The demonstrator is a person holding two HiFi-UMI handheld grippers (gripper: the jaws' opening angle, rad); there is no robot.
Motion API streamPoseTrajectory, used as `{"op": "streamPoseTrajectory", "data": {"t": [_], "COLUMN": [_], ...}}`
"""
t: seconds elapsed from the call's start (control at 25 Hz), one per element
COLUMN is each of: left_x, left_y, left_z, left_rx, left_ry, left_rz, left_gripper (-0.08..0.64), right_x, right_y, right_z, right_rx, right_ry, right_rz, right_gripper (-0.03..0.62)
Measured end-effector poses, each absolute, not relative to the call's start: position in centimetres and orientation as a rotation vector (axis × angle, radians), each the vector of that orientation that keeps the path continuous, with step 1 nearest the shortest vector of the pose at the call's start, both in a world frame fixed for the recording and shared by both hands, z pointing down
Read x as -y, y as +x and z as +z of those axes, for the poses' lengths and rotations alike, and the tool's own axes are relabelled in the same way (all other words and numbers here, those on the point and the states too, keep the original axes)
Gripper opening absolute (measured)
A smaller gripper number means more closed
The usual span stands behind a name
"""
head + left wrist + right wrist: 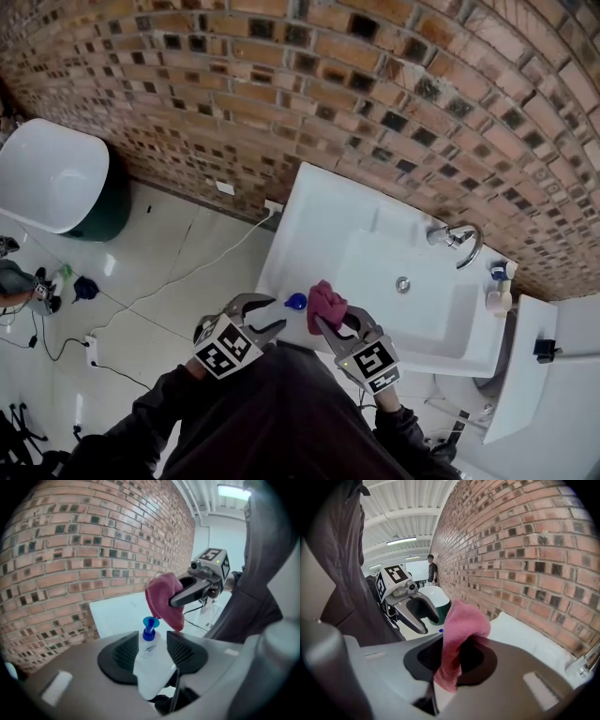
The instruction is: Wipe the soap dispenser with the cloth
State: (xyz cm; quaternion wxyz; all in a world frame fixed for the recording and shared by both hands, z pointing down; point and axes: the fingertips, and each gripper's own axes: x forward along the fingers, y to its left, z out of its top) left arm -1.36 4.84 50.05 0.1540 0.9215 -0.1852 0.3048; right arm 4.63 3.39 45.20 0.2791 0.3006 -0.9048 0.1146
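Observation:
In the left gripper view a white soap dispenser (151,665) with a blue pump sits upright between the pads of my left gripper (150,649), which is shut on it. From the head view only the dispenser's blue pump (296,301) shows at the tip of the left gripper (278,315). My right gripper (334,319) is shut on a pink cloth (326,301), bunched just right of the pump. The cloth (459,634) droops over the right gripper's (457,657) jaws. Cloth and dispenser are close together, held above the sink's front left corner; I cannot tell whether they touch.
A white sink (323,202) with a chrome tap (459,241) stands against the brick wall (375,94). Small bottles (500,286) stand at its right end. A white tub (47,173) is at far left. Cables (141,300) run over the floor. A person (432,569) stands far off.

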Motion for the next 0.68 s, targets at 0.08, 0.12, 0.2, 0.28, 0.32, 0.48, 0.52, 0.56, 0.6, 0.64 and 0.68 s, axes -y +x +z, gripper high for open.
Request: {"op": "streamPoseTrajectory", "data": {"t": [0.08,0.12,0.2,0.28,0.32,0.48,0.52,0.56,0.6,0.64,0.68], "left_x": [-5.1,-5.2,-5.4,-5.6,-5.7,-6.0,-6.1,-6.2,-6.3,-6.4,-6.5], "left_y": [-1.5,-1.5,-1.7,-1.8,-1.9,-1.9,-1.9,-1.9,-1.9,-2.0,-2.0], "left_z": [50.1,50.1,50.0,49.9,49.8,49.8,49.8,49.8,49.7,49.7,49.7], "left_rx": [0.525,0.523,0.521,0.518,0.516,0.508,0.507,0.506,0.506,0.505,0.504], "left_ry": [2.648,2.651,2.656,2.661,2.664,2.67,2.67,2.672,2.672,2.673,2.674], "left_rz": [0.871,0.87,0.868,0.867,0.867,0.87,0.872,0.873,0.873,0.873,0.873], "left_gripper": [0.198,0.198,0.198,0.198,0.198,0.198,0.196,0.196,0.197,0.198,0.196], "right_x": [-3.5,-3.6,-3.9,-4.1,-4.2,-4.7,-4.8,-4.9,-5.0,-5.2,-5.3], "right_y": [4.5,4.5,4.4,4.3,4.3,4.4,4.4,4.4,4.4,4.4,4.4], "right_z": [45.0,44.9,44.8,44.7,44.6,44.6,44.6,44.6,44.6,44.5,44.5], "right_rx": [2.425,2.423,2.421,2.418,2.417,2.417,2.418,2.419,2.421,2.423,2.424], "right_ry": [0.821,0.828,0.837,0.844,0.848,0.859,0.86,0.862,0.864,0.867,0.87], "right_rz": [0.301,0.298,0.296,0.293,0.292,0.298,0.3,0.302,0.305,0.31,0.314], "right_gripper": [0.057,0.057,0.057,0.057,0.057,0.057,0.057,0.057,0.057,0.057,0.058]}}
